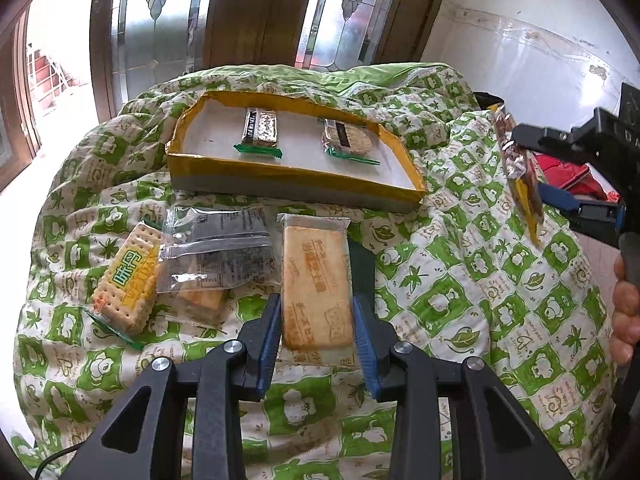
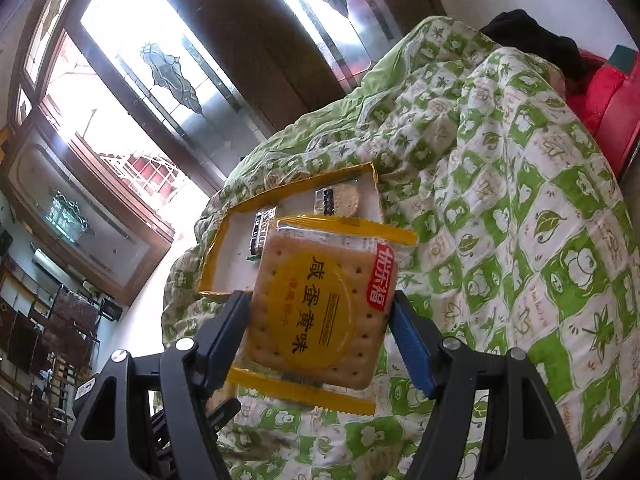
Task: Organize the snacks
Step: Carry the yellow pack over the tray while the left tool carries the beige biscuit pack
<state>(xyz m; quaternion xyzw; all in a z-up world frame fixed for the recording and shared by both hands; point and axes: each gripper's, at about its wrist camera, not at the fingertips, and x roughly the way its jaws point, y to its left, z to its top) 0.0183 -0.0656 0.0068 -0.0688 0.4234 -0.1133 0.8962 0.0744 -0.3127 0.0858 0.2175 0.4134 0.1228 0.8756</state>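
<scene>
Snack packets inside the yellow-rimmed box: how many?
2: a dark-banded packet toward the left of the box, a round-cracker packet toward its right. None looks hidden.

Green-patterned quilt over bed; leaded-glass wooden doors behind; bright daylight; white wall right.

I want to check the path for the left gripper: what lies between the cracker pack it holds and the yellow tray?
Only bare green-and-white quilt, seen in the left wrist view, separates the cracker pack in the left gripper from the yellow tray.
</scene>
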